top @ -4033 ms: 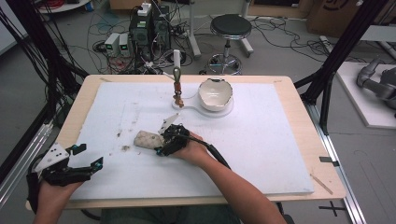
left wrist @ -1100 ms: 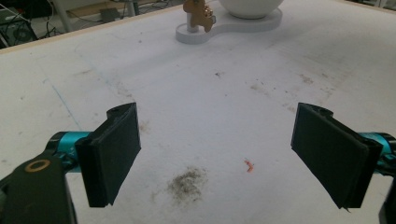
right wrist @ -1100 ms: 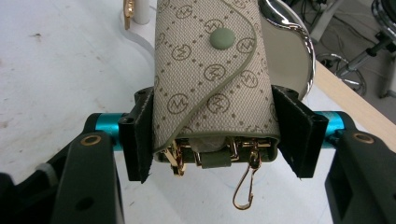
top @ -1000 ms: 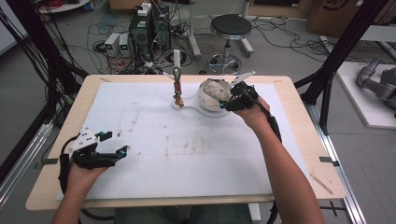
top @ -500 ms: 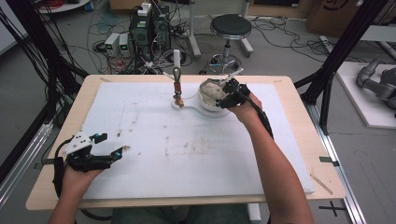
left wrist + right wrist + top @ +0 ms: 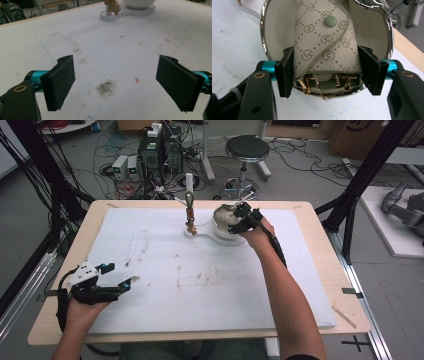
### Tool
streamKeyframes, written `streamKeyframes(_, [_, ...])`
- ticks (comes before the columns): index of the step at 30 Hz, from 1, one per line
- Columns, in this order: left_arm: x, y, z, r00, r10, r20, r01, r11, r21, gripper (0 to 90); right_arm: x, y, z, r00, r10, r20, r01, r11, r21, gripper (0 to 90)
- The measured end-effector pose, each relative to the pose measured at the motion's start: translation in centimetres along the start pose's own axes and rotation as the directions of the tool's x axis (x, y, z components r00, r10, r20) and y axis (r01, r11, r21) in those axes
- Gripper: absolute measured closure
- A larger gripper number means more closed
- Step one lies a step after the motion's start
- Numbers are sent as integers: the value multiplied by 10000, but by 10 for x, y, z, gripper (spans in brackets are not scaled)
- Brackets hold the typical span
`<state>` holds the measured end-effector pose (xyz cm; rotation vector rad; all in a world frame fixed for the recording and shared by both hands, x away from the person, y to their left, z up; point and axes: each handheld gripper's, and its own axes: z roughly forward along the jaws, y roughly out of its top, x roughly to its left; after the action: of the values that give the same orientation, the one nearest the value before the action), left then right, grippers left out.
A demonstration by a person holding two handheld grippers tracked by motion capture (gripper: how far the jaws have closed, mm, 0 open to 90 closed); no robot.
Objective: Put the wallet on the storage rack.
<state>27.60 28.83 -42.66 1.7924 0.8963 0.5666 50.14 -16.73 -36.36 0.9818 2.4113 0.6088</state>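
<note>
Inside the white bowl [image 6: 274, 27], the right tool [image 6: 325, 72] pinches a beige monogrammed pouch [image 6: 324, 42] with a green snap

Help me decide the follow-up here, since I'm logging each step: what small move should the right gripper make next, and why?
Probably open the jaws a little and lift away. The right gripper holds the patterned pouch by its sides, and the pouch already lies inside the white bowl, its far end against the wall. The left gripper waits open over the table.
</note>
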Motion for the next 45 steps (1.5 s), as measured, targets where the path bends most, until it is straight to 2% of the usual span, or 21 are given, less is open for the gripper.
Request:
streamKeyframes(8, [0, 0, 0, 10000, 37, 11, -37, 10000, 4, 156, 2, 0, 7, 9991, 364, 221, -363, 9993, -27, 335])
streamKeyframes(12, [0, 0, 1, 10000, -4, 7, 3, 10000, 15, 156, -1, -2, 3, 9982, 547, 245, -537, 9977, -417, 228])
streamKeyframes(20, [-2, 2, 6, 9999, 83, 97, -83, 10000, 41, 156, -11, -11, -18, 9938, 1081, -239, -1097, 9908, -791, 196])
streamKeyframes(28, [-5, 7, 14, 9994, 120, 329, -119, 9999, -46, 156, -12, -20, -46, 9920, 1112, -605, -1172, 9875, -1059, 195])
streamKeyframes(30, [-5, 8, 15, 9992, 124, 375, -122, 9999, -79, 156, -10, -29, -55, 9917, 1115, -644, -1214, 9764, -1789, 195])
streamKeyframes(31, [-5, 9, 17, 9990, 132, 432, -128, 9999, -99, 156, -10, -32, -58, 9908, 1160, -701, -1275, 9735, -1900, 195])
streamKeyframes(33, [-6, 10, 19, 9988, 119, 467, -115, 9999, -105, 156, -10, -38, -63, 9887, 1250, -830, -1379, 9752, -1732, 195])
streamKeyframes(36, [-7, 12, 24, 9982, 137, 584, -131, 9999, -103, 156, -9, -52, -72, 9878, 1293, -870, -1461, 9626, -2283, 195])
streamKeyframes(43, [-10, 15, 33, 9967, 196, 782, -188, 9998, -99, 156, -11, -80, -89, 9848, 1407, -1017, -1640, 9461, -2792, 195])
streamKeyframes(45, [-11, 16, 35, 9964, 200, 825, -192, 9998, -97, 156, -11, -88, -94, 9849, 1375, -1052, -1637, 9377, -3066, 195])
